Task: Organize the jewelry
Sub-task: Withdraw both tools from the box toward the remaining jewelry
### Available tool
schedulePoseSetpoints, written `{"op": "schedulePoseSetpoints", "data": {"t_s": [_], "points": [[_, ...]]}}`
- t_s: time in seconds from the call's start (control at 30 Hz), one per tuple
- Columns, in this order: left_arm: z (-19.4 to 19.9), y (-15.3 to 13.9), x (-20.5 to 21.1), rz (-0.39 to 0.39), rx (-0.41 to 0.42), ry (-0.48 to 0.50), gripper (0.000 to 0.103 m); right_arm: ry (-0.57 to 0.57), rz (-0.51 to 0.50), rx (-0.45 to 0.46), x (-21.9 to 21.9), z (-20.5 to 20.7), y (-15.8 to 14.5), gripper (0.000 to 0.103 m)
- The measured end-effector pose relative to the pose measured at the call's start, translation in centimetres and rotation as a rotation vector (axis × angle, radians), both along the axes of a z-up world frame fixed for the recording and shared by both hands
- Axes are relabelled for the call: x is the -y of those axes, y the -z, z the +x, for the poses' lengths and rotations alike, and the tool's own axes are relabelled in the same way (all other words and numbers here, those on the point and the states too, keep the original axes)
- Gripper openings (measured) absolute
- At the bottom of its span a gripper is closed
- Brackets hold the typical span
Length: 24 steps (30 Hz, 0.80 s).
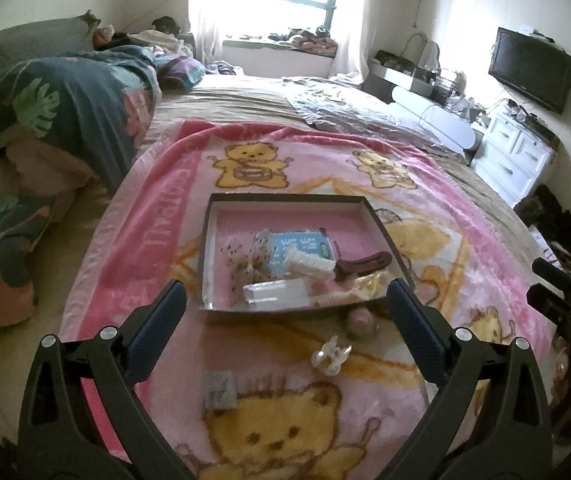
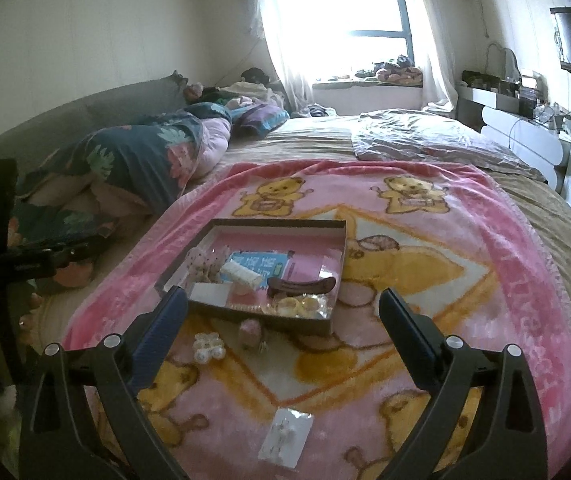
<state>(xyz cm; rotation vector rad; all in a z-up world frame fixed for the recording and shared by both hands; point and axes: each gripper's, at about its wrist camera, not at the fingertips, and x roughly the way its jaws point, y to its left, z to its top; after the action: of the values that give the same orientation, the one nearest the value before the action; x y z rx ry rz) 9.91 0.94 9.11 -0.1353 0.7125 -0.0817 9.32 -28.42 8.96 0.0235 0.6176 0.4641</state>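
Observation:
A shallow dark box with a pink floor (image 1: 221, 240) (image 2: 317, 236) sits on a pink teddy-bear blanket (image 1: 133, 272) (image 2: 485, 240). It holds a blue card (image 1: 305, 244) (image 2: 261, 264), a brown hair clip (image 1: 361, 264) (image 2: 305, 283), a white comb clip (image 1: 309, 264) (image 2: 241, 274) and other accessories. Outside the box, on the blanket, lie a clear claw clip (image 1: 331, 354) (image 2: 207, 346), a small pink item (image 1: 359, 320) (image 2: 250, 330) and a packet of earrings (image 1: 219, 390) (image 2: 285, 436). My left gripper (image 1: 285, 316) and right gripper (image 2: 281, 320) are open and empty, above these loose items.
A floral quilt (image 1: 57, 112) (image 2: 141, 156) is heaped at the left of the bed. A grey sheet (image 1: 349, 108) (image 2: 425, 136) lies at the far side. White drawers (image 1: 513, 156) and a TV (image 1: 529, 68) stand at the right wall.

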Motion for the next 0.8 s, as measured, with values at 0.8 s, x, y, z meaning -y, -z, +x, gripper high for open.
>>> {"op": "schedulePoseSetpoints", "data": {"t_s": [0.8], "points": [[-3.4,4.6,0.0,0.032,-0.083,-0.012,0.094,-0.025,-0.04,-0.067,-0.4,-3.0,3.3,0.096]]}}
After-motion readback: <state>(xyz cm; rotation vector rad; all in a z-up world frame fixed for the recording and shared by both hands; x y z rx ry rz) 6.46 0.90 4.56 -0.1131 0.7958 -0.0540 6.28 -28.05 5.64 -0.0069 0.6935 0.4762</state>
